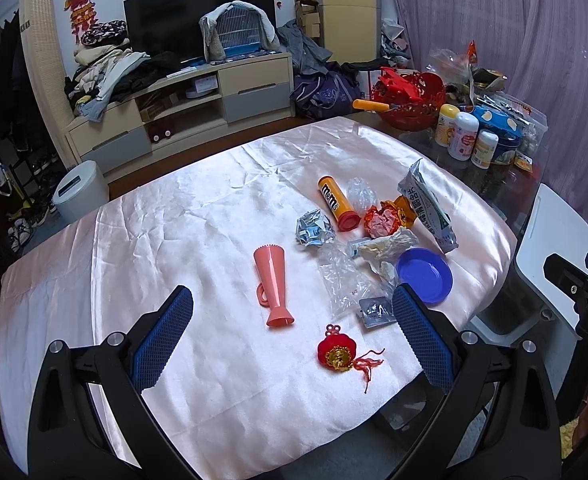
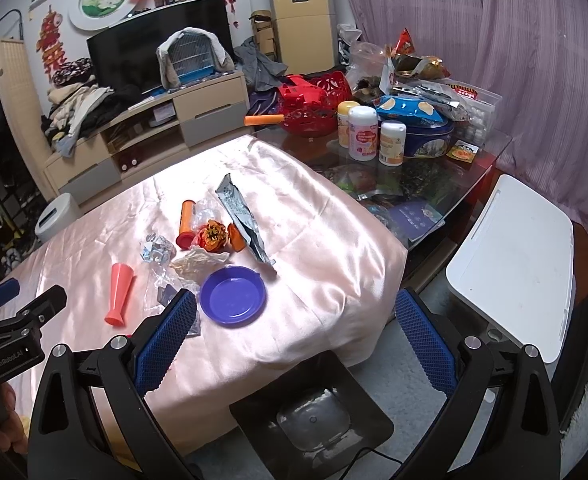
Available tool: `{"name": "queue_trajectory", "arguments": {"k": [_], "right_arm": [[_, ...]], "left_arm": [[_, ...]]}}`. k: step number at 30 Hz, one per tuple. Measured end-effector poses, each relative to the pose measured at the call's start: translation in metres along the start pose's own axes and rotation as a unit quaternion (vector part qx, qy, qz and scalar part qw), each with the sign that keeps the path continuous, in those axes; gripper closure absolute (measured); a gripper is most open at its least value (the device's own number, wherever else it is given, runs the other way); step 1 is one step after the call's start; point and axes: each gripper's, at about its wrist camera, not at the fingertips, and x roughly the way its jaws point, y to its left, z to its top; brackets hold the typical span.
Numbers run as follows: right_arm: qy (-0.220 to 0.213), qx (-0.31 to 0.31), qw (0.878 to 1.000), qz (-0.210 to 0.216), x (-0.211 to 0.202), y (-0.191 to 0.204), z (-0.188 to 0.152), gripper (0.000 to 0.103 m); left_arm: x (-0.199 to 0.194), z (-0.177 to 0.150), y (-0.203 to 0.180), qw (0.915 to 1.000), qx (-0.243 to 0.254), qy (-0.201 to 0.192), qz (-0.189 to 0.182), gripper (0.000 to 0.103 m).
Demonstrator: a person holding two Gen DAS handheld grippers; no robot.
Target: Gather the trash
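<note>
Left wrist view: the left gripper (image 1: pixel 292 320) is held wide apart, nothing in it, over the pink cloth (image 1: pixel 174 220). Trash is piled at about 1 o'clock: a crumpled foil wrapper (image 1: pixel 314 227), clear plastic (image 1: pixel 340 276), a silver pouch (image 1: pixel 428 208), beside an M&M's tube (image 1: pixel 336 202).

Right wrist view: the right gripper (image 2: pixel 296 344) is also spread wide and empty, past the cloth's edge; the purple dish (image 2: pixel 233 295) sits at 11 o'clock. Looks like nothing's been collected yet, so a reach to one wrapper is probably needed first.
</note>
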Motion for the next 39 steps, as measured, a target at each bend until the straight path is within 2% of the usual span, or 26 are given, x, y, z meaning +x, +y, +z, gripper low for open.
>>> {"name": "queue_trajectory", "arguments": {"k": [39], "right_arm": [[-0.001,-0.002,1.0,-0.003,-0.0002,-0.0027,0.0032,0.003]], "left_arm": [[-0.0006,0.0008,0.0008,1.0,0.002,-0.002,0.003,0.009]]}}
